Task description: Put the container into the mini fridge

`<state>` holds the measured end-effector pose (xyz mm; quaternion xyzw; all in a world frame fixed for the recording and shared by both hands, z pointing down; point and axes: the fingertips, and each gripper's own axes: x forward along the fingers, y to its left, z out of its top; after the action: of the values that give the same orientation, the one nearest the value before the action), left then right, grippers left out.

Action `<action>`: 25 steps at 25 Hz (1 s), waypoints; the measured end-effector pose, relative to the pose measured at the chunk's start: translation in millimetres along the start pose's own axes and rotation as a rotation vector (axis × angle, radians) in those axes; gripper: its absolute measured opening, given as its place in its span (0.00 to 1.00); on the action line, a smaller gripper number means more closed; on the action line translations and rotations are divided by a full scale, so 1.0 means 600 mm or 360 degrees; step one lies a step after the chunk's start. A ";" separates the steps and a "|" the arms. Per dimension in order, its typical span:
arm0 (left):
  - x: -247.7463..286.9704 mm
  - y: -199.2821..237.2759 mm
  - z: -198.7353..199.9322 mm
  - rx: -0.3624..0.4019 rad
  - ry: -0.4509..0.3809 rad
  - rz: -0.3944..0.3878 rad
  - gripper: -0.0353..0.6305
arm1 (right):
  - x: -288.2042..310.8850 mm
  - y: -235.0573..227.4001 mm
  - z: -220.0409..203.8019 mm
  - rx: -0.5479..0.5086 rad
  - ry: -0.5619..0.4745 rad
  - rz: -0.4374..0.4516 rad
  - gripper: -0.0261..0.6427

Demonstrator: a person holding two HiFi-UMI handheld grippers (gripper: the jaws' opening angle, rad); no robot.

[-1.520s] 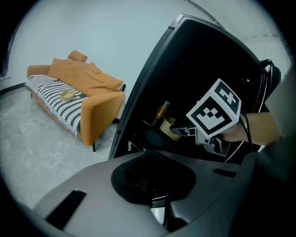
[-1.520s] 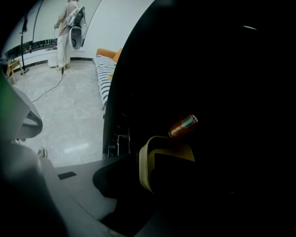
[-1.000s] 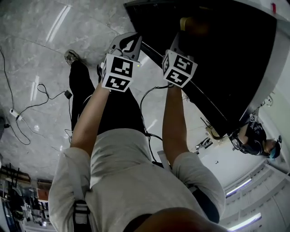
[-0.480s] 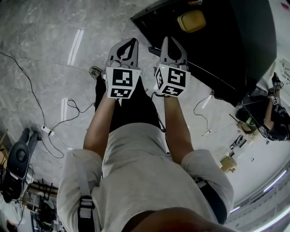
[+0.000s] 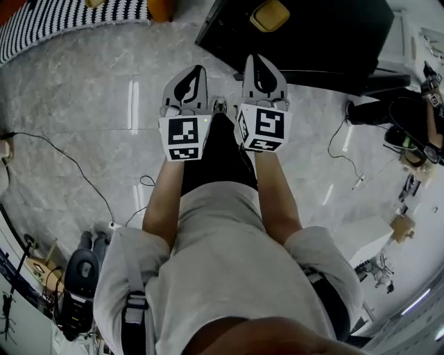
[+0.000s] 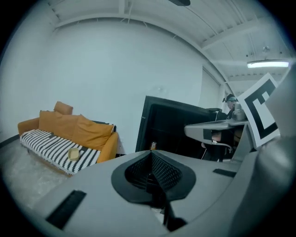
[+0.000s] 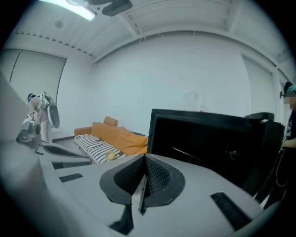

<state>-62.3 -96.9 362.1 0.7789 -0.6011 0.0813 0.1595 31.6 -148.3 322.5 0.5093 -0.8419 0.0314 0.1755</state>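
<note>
Clenching left gripper (image 5: 196, 72) and right gripper (image 5: 260, 62) fingers on nothing; judging container (image 5: 270, 15) (yellow, 12 o'clock) light, stiff, rim-graspable

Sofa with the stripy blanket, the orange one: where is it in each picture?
Head view: the sofa runs along the top left edge, mostly its stripy cover.
Left gripper view: the sofa is at the left, against the white wall.
Right gripper view: the sofa is small and left of the middle, by the far wall.
Shared landmark: the black box is just right of the sofa in all three.
</note>
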 end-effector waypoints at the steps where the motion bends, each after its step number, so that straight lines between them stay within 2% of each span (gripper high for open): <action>1: -0.010 -0.005 0.015 0.0021 -0.0021 -0.0028 0.07 | -0.017 0.003 0.012 0.0002 -0.0021 -0.0020 0.10; 5: -0.043 -0.035 0.064 0.0073 -0.0102 -0.0108 0.07 | -0.081 0.017 0.035 0.0000 -0.0081 -0.0062 0.10; 9: -0.071 -0.078 0.106 0.0040 -0.0162 -0.0091 0.07 | -0.139 0.003 0.067 -0.0017 -0.0149 -0.0060 0.10; 13: -0.111 -0.138 0.148 0.0084 -0.0225 -0.0083 0.07 | -0.212 -0.033 0.116 0.0000 -0.0275 -0.0080 0.10; 19: -0.171 -0.234 0.161 0.0086 -0.0290 -0.0096 0.07 | -0.318 -0.055 0.114 -0.0008 -0.0325 -0.0089 0.10; 25: -0.223 -0.305 0.167 0.0165 -0.0346 -0.0141 0.07 | -0.405 -0.073 0.105 0.0099 -0.0411 -0.0140 0.10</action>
<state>71.8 31.5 198.2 0.8161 -0.5748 0.0203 0.0564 154.8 21.7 178.2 0.5508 -0.8329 -0.0159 0.0510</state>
